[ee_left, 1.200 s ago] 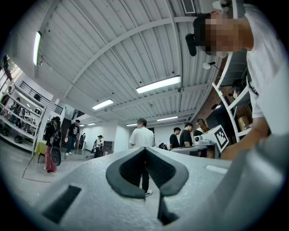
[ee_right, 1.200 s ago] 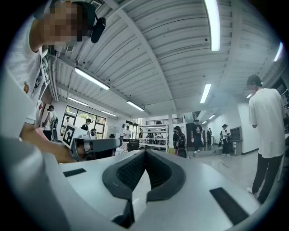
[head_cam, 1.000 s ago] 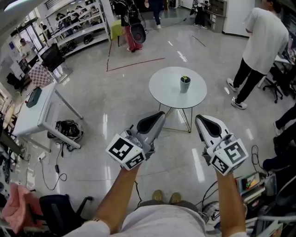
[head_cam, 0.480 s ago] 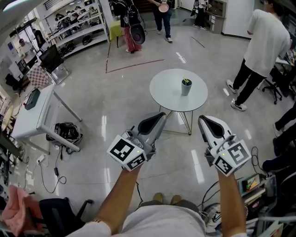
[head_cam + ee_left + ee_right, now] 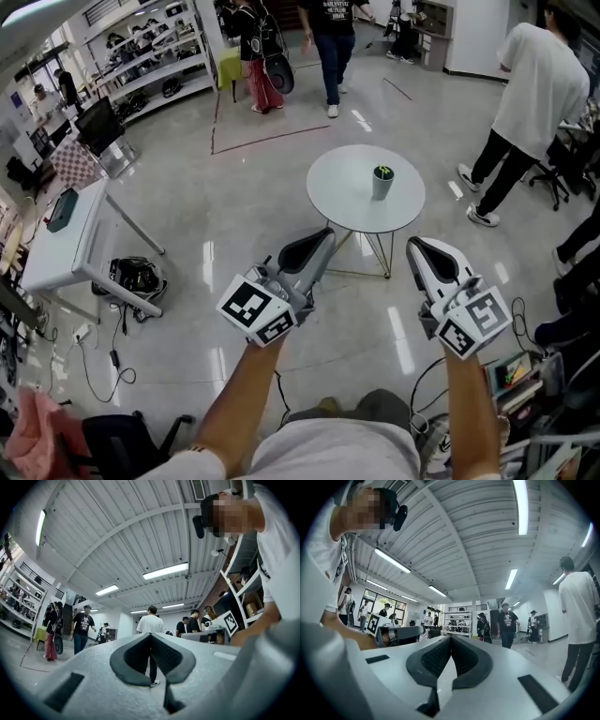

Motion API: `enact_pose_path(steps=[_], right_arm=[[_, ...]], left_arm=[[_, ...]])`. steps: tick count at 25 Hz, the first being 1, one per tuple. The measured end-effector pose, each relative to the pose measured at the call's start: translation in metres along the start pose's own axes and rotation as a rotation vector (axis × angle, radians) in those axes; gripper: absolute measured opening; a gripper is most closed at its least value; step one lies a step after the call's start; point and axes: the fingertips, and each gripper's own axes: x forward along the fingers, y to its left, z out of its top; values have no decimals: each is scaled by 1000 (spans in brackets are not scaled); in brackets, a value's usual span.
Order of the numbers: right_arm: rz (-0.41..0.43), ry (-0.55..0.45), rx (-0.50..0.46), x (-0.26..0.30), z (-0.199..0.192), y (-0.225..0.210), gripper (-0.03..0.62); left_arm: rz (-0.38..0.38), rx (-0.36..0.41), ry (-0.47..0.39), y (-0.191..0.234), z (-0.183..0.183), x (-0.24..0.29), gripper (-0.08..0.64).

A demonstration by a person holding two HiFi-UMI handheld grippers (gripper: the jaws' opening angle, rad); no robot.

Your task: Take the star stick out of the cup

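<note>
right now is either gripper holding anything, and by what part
Nothing is held: left gripper and right gripper are shut, empty; the star stick sits in the cup.

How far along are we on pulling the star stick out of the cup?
Nothing done yet: the star stick stands in the cup on the round table. In hand: nothing; the left gripper and right gripper are shut and empty, held short of the table. Remaining: approach, open, grip the stick, lift it out.
</note>
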Motion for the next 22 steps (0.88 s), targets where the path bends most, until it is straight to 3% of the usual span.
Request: enact_pose_path(steps=[10, 22], right_arm=[[-8, 5, 3, 11, -11, -28, 11], [28, 38, -83, 68, -37, -136, 11]], left_arm=[[-2, -1, 13, 18, -14, 22, 15], [43, 24, 27, 80, -49, 114, 15]])
